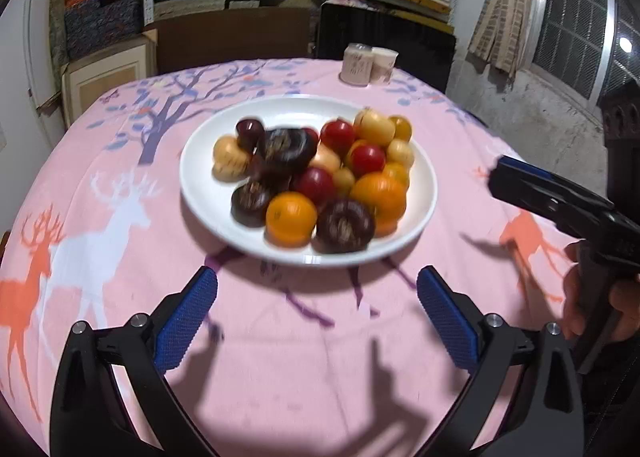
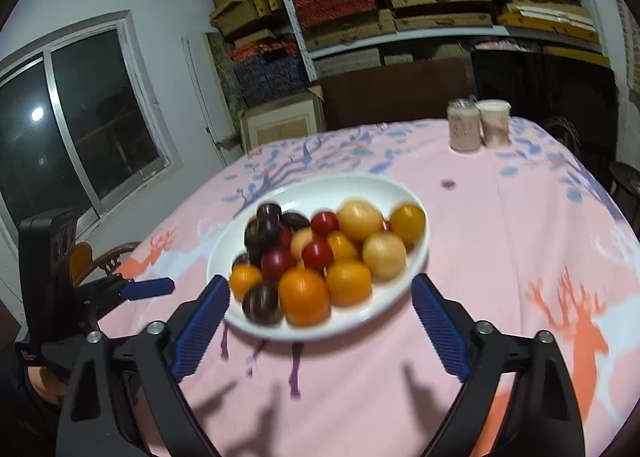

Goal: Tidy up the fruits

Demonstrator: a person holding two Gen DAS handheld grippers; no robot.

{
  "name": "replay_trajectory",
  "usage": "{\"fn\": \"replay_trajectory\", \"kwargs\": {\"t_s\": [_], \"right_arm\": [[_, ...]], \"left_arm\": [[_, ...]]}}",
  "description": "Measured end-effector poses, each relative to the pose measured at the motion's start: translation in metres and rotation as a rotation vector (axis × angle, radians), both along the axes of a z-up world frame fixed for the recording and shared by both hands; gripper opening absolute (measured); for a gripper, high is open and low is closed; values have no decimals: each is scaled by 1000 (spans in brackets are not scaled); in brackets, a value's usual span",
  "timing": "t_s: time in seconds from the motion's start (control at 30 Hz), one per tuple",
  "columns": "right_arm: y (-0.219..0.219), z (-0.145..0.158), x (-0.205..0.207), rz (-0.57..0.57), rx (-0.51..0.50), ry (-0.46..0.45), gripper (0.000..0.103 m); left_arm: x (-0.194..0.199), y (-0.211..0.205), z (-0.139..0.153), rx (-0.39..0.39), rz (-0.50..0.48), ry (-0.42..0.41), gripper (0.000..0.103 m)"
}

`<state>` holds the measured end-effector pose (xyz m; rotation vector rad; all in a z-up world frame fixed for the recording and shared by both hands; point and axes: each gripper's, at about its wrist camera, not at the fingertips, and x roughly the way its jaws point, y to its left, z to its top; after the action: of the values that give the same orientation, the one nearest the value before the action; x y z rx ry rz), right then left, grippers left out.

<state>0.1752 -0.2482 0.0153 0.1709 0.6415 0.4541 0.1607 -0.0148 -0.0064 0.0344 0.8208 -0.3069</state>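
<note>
Pink cloth printed with deer and branches is spread over the table (image 1: 100,161), and a white plate (image 1: 200,181) is set near its middle. At the plate's left, dark purple-brown fruits (image 1: 286,149) are heaped beside a pale yellow one; red fruits (image 1: 316,183) are seen toward the centre, and oranges (image 1: 380,193) with more pale yellow fruits (image 1: 376,127) are gathered on the right side. All the fruit is held within the plate, though its outlines are blurred.

The left gripper (image 1: 316,305) is seen just short of the plate's near rim, its blue pads (image 1: 186,321) spread wide with nothing between them. To the right, in the same view, the right gripper (image 1: 500,173) is pointed toward the plate, gripped by a hand (image 1: 588,297).

From the right wrist view, the right gripper (image 2: 320,305) is likewise opened wide, the plate's near edge lying between its fingers, no fruit touched. Two patterned cups (image 2: 478,125) are stood at the table's far side, well apart from the plate.
</note>
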Motion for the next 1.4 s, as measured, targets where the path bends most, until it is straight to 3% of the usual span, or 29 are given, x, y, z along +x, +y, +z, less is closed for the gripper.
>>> {"fn": "replay_trajectory", "kwargs": {"t_s": [0.07,0.23,0.4,0.5,0.6,0.93,1.13,1.4], "right_arm": [[1,-7,-21,-17,-58,60,99],[12,0,-59,-13,-147,42,99],[15,22,-105,-13,-158,-11,99],[13,36,-127,-30,-170,-49,99],[8,46,-144,-46,-160,-56,99],[1,58,-178,-64,-159,-80,99],[6,64,-190,-56,-171,-108,99],[7,64,-194,-50,-171,-106,99]], "left_arm": [[-13,2,-3,8,25,11,98],[-45,13,7,21,128,-3,98],[-84,19,34,41,203,-72,98],[-107,16,48,81,207,-113,98],[-128,16,62,73,196,-141,98],[-186,8,93,104,200,-240,98],[-195,10,99,118,247,-238,98],[-200,9,102,124,241,-248,98]]}}
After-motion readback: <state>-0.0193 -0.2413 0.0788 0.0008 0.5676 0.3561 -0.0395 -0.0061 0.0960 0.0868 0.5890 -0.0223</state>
